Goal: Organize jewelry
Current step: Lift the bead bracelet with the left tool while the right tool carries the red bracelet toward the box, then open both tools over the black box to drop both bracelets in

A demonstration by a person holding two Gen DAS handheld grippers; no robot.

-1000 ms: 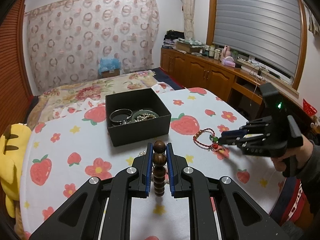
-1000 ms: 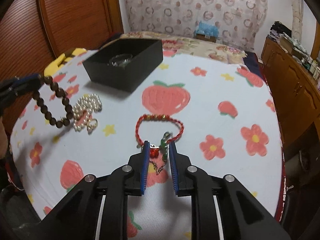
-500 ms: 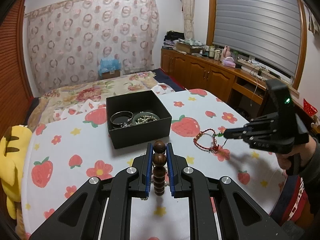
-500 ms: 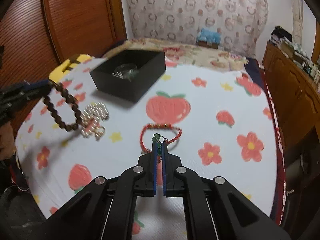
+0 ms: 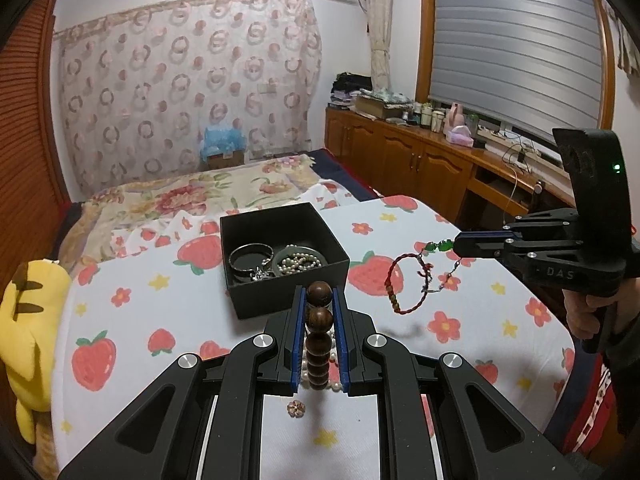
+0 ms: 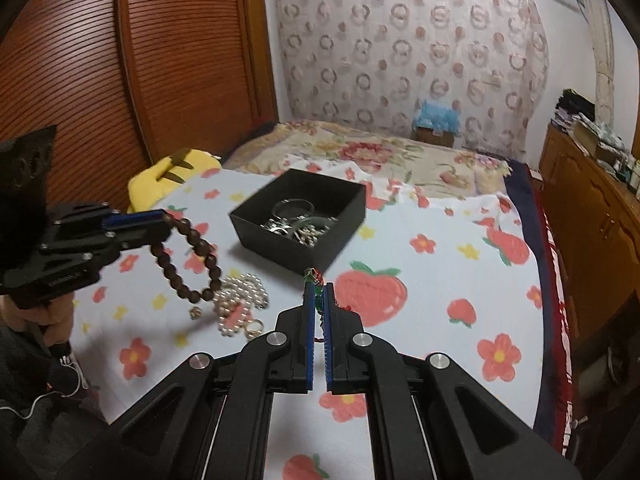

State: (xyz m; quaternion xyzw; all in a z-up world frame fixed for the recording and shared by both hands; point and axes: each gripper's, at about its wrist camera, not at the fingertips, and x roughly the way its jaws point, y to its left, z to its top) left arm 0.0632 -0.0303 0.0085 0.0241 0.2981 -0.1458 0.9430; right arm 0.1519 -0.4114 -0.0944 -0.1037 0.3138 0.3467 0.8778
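On the strawberry-print table cloth (image 5: 400,216) near the open black square box (image 5: 280,256), left claw (image 5: 320,304) pinching a brown wooden bead bracelet (image 6: 188,256), right claw (image 6: 318,300) clamped on a red braided cord bracelet (image 5: 404,284) (both dangling clear, presumably bound for the box).

Your left gripper (image 5: 320,300) is clamped on the brown bead bracelet (image 6: 188,258), its beads stacked between your fingers. Your right gripper (image 6: 318,300) is pinched nearly closed on the red cord bracelet (image 5: 408,284), which dangles below the fingertips.
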